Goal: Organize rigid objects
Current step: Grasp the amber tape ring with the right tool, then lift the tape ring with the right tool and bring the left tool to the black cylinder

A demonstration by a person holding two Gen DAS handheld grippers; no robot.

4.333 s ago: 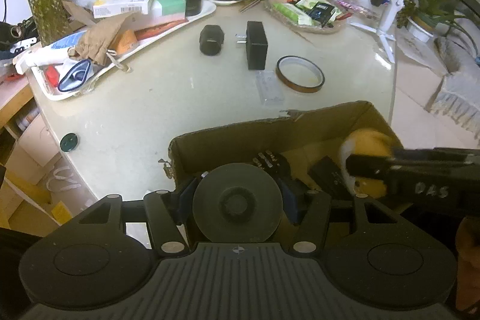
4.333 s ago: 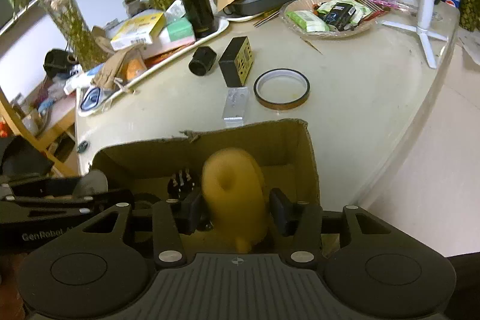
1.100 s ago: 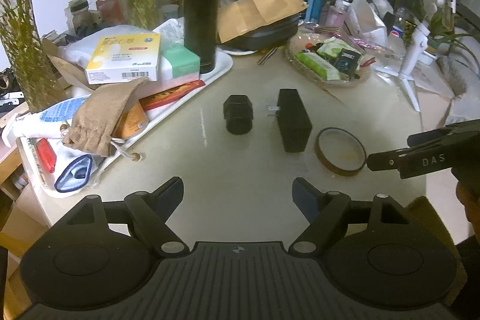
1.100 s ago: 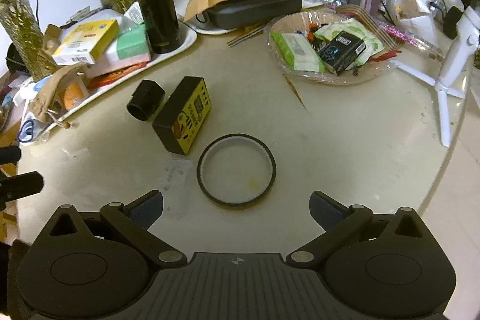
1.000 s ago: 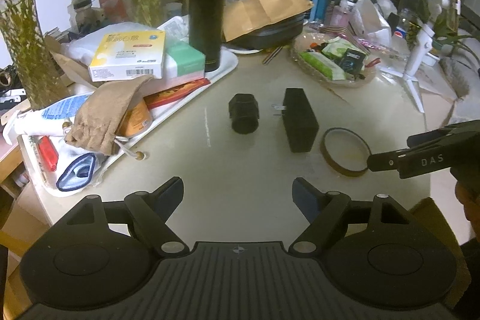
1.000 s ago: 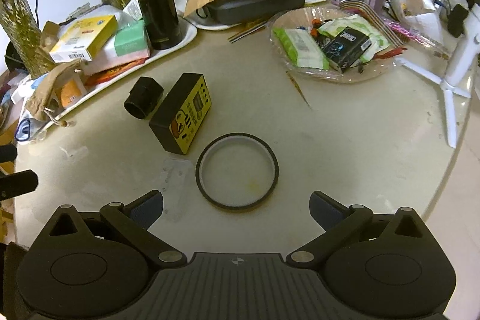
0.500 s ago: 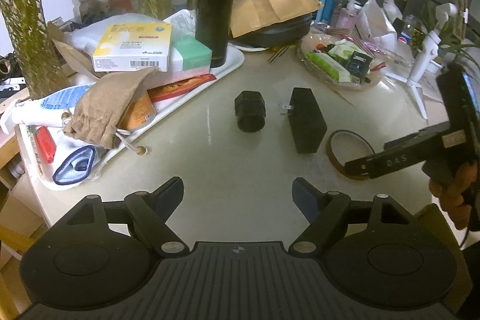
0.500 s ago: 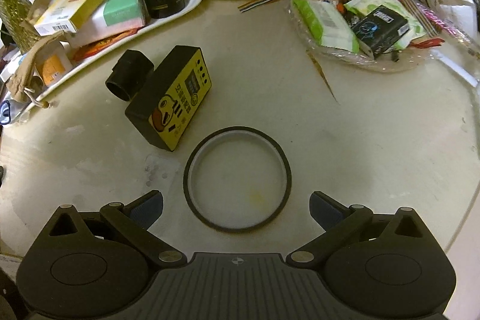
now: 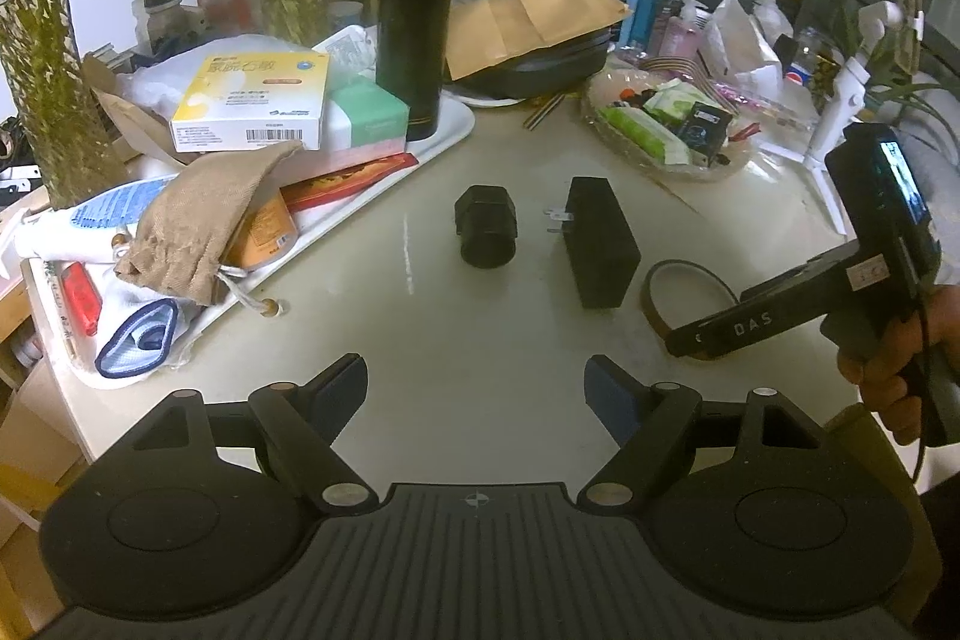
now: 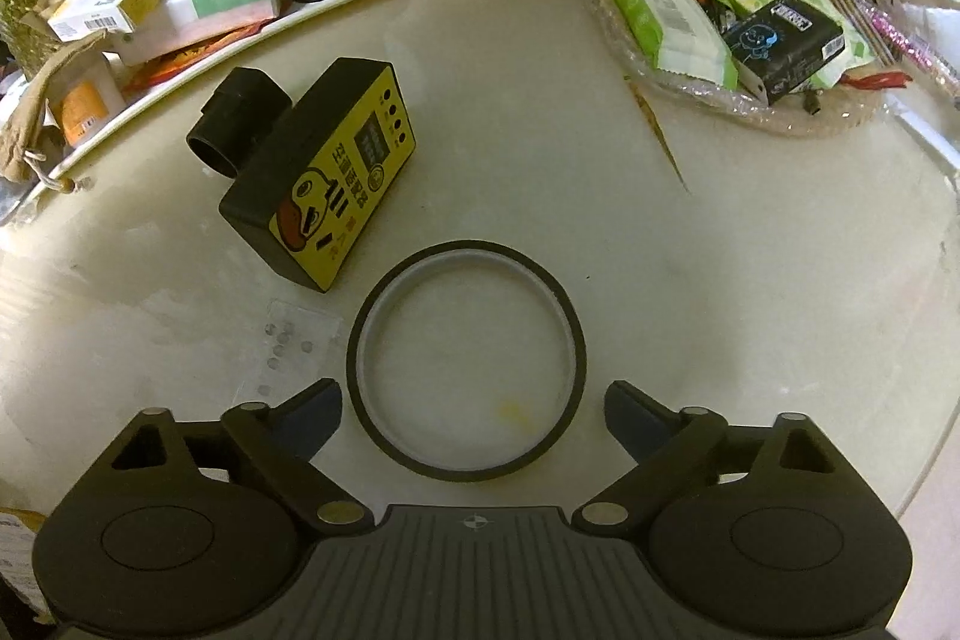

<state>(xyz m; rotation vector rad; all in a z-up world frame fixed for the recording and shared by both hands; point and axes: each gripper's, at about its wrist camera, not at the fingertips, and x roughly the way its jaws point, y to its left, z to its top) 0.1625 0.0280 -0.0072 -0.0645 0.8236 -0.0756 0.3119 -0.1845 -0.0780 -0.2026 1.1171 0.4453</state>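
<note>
Tape ring [image 10: 467, 363] lies flat on the table [image 10: 690, 280] between the closing jaws of the right gripper [image 10: 474, 415], pads not touching it; the yellow-faced black box [image 10: 324, 181] sits ahead to its left. Left gripper [image 9: 477, 388] hangs apart, nothing between its jaws

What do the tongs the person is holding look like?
Both tongs are black plastic. The left tongs and right tongs each have two angled fingers with dark blue pads, silver screws, two round discs and a ribbed middle. From the side, the right one shows white letters "DAS", a pistol handle, a thin cable and a small lit screen.
</note>
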